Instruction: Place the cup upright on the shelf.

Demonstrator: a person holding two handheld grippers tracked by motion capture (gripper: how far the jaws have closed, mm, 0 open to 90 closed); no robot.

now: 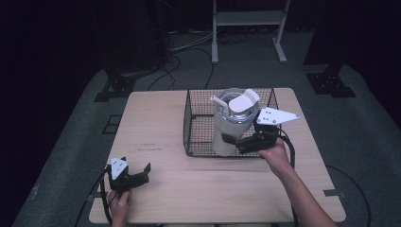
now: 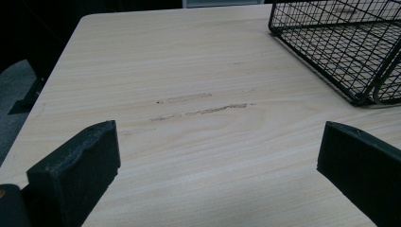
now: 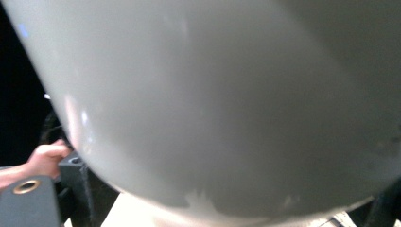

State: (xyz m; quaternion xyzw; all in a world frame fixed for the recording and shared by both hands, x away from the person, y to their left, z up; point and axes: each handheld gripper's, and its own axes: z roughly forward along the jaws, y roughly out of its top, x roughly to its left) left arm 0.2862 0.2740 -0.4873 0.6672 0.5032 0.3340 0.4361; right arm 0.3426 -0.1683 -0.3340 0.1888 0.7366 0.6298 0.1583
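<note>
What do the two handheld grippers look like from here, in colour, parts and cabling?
Both are black, blocky, two-jaw tools. The left gripper carries a small pale grey three-cornered plate on top, and a black cable trails from it toward the table's near edge. The right gripper has a larger pale grey plate with small dark holes, and a black cable loops beside the forearm. Both forearms are bare, with no sleeves visible.

The tumbler [image 1: 231,124] stands in the basket [image 1: 198,127] at the table's [image 1: 189,184] far right — left tool [image 1: 137,174] near-left.

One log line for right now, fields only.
right gripper: shut on tumbler | tumbler: over wire basket | left gripper: open, idle
</note>
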